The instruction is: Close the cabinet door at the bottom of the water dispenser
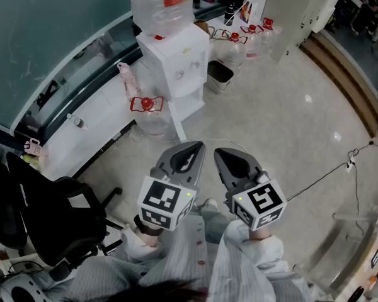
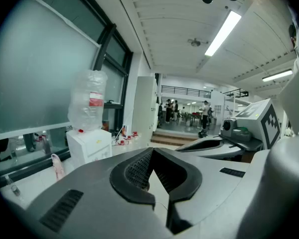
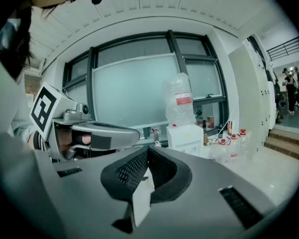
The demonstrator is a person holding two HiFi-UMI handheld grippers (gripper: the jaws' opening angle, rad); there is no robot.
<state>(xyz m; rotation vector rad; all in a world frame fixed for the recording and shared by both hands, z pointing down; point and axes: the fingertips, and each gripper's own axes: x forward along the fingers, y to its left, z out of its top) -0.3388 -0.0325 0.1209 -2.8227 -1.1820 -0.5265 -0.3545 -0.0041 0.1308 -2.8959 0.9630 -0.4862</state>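
My left gripper (image 1: 197, 146) and right gripper (image 1: 219, 151) are nearest, side by side and just apart over the glossy pale floor (image 1: 283, 106), both aimed at the far side. The left's dark ribbed fingers (image 2: 134, 169) are pressed together with nothing between them, and the right's are closed and empty too. Well beyond them, far and slightly left, stands the white box-shaped water dispenser (image 1: 176, 58), with a clear plastic bottle (image 1: 159, 2) on top. Its thin white bottom cabinet door (image 1: 176, 123) is swung out toward me. A small dark bin (image 1: 219, 76) sits just right of the dispenser. A black office chair (image 1: 50, 212) is near left.
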